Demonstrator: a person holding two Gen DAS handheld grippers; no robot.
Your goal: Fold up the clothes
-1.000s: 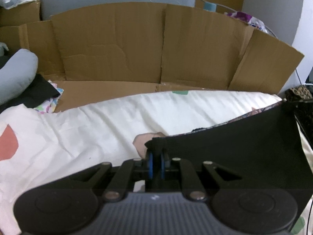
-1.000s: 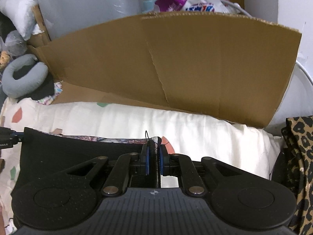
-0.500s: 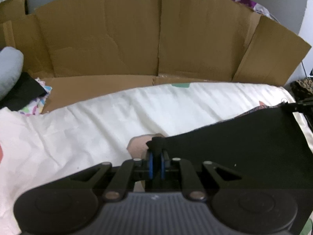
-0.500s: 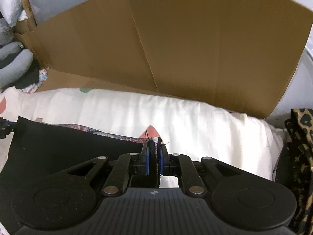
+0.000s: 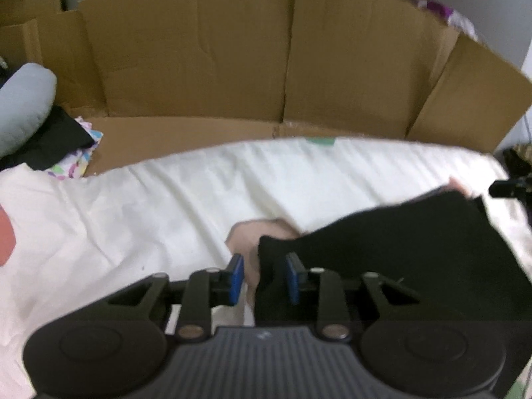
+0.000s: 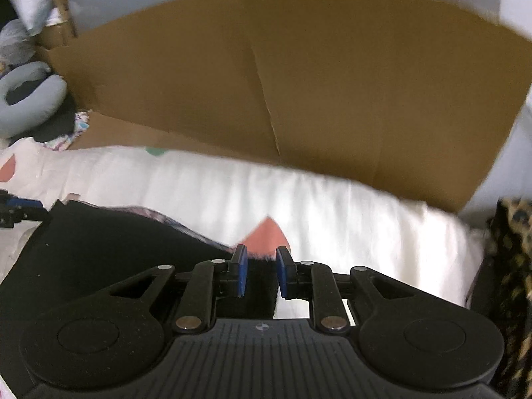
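A black garment (image 5: 415, 249) lies spread over the white bedsheet (image 5: 166, 216). In the left wrist view its near-left corner stands between the blue pads of my left gripper (image 5: 264, 266). The jaws are opening, and a gap shows beside the left pad. In the right wrist view the garment (image 6: 116, 249) reaches in from the left, with a patterned layer showing along its far edge. Its right corner sits loosely between the pads of my right gripper (image 6: 261, 259), whose jaws are also opening. Each view shows the other gripper's tip at the garment's far corner.
A folded cardboard wall (image 5: 266, 66) stands behind the bed, also seen in the right view as cardboard (image 6: 299, 83). A grey neck pillow (image 6: 30, 99) and dark clothes lie at the far left. Leopard-print fabric (image 6: 512, 249) hangs at the right edge.
Both grippers were shut on the black garment's corners; now their pads have parted and the corners sit loose between them. The garment has sunk a little onto the sheet.
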